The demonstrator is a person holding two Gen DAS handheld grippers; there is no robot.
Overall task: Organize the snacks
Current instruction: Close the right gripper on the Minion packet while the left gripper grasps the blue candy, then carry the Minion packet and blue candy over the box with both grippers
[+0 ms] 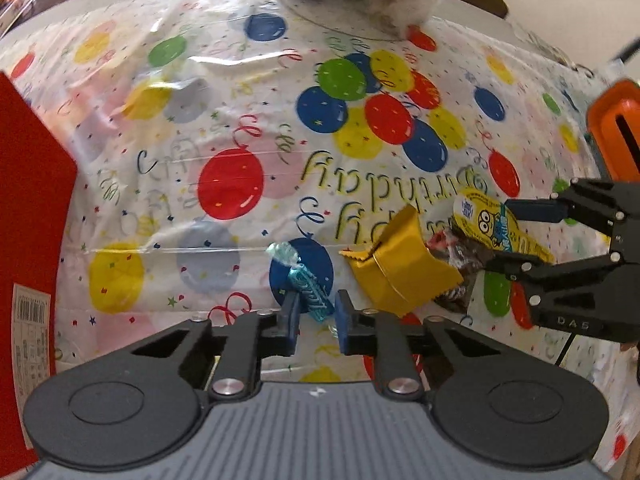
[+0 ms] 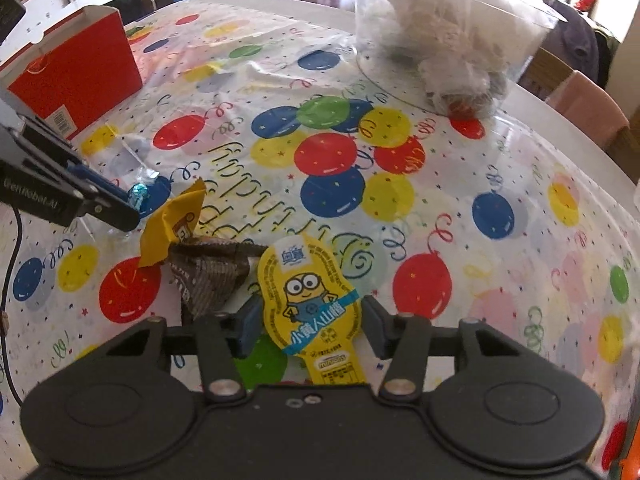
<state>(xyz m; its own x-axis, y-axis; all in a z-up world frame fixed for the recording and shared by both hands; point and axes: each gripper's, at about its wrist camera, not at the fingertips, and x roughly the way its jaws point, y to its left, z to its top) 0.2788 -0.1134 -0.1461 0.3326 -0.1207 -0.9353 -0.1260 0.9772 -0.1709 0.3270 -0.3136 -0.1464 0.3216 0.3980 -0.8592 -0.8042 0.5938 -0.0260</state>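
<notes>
Both claws are getting ready to pick up snacks: the left gripper point(image 1: 316, 322) is narrowly open around the blue candy point(image 1: 308, 284) at bottom middle, the right gripper point(image 2: 308, 326) is wide around the yellow Minion snack point(image 2: 310, 300), and each looks ready to squeeze next.

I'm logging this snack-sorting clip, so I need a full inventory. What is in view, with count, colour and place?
Teal candy: one, shiny teal wrapper, between the left gripper's fingers.
Gold packet: one, gold, mid-pile.
Dark wrapper: one, brown, crumpled, beside the gold packet.
Minion jelly cup: one, yellow lid, between the right gripper's fingers.
Red box: one, red, far left on the table.
Clear bag: one, holding white fluff, far edge.
Tablecloth: one, balloon print, covering the table.
Left gripper: black, blue pads, open.
Right gripper: black, open.
</notes>
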